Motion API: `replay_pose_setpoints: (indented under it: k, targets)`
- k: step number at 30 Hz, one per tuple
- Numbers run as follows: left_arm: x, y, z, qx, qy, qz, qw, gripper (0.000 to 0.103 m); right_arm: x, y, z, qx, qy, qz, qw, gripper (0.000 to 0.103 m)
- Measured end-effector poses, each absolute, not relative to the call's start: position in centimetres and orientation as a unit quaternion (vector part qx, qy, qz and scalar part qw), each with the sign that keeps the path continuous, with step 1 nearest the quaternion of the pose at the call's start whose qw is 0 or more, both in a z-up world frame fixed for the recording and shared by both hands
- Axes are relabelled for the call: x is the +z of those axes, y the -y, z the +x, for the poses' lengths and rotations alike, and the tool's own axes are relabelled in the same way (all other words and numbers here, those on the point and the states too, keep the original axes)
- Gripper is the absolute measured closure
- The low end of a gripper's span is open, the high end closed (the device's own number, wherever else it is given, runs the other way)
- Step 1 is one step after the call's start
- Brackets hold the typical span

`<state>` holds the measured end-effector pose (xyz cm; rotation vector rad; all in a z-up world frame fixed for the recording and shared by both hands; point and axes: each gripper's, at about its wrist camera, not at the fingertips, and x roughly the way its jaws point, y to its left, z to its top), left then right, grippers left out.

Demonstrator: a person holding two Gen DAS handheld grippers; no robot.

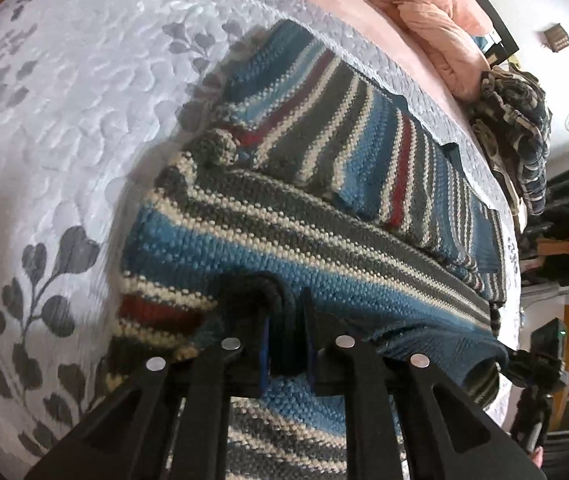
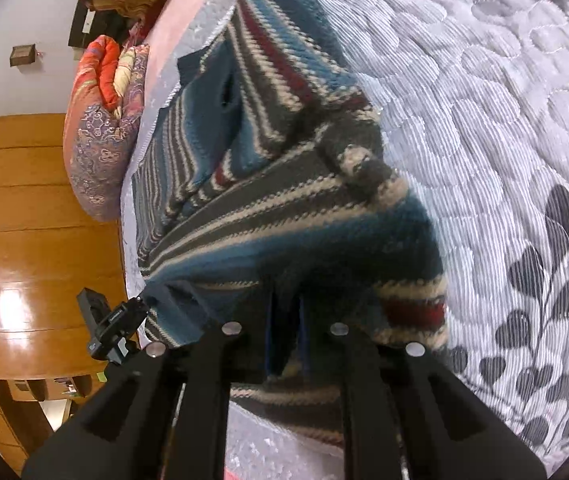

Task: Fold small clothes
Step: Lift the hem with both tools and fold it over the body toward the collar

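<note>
on the leaf-printed quilt (image 1: 64, 128) lies the striped knit sweater (image 1: 324, 184), its near hem lifted and pinched by both left tongs (image 1: 287, 340) and right tongs (image 2: 286, 334). no writing is legible anywhere. only the left view shows a plaid heap (image 1: 524, 140) beyond the sweater; only the right shows a wooden floor (image 2: 24, 240) and what seems a rolled floral quilt (image 2: 104, 120).
</note>
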<state>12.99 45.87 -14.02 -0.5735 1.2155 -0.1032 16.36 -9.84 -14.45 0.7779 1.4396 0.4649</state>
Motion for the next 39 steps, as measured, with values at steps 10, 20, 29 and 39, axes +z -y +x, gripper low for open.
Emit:
replay_pose_setpoints:
  k: [10, 20, 29, 39]
  targets:
    - [-9.1, -50.1, 10.1, -0.055, -0.533, -0.281, 0.796, 0.05, -10.5, 12.5, 14.5, 0.186, -0.616, 0.276, 0.714, 0.062]
    - [-8.6, -43.8, 13.2, -0.087, -0.556, -0.096, 0.821, 0.042, -6.2, 5.7, 16.3, 0.27, -0.585, 0.1, 0.758, 0.034]
    - [-12.3, -40.6, 14.8, -0.074, -0.582, 0.012, 0.81, 0.039, -11.4, 2.3, 18.7, 0.258, -0.632, 0.022, 0.731, 0.035]
    - [-12.2, -39.5, 13.5, -0.076, -0.569, 0.024, 0.818, 0.09, -11.1, 1.3, 16.6, 0.259, -0.614, -0.012, 0.746, 0.094]
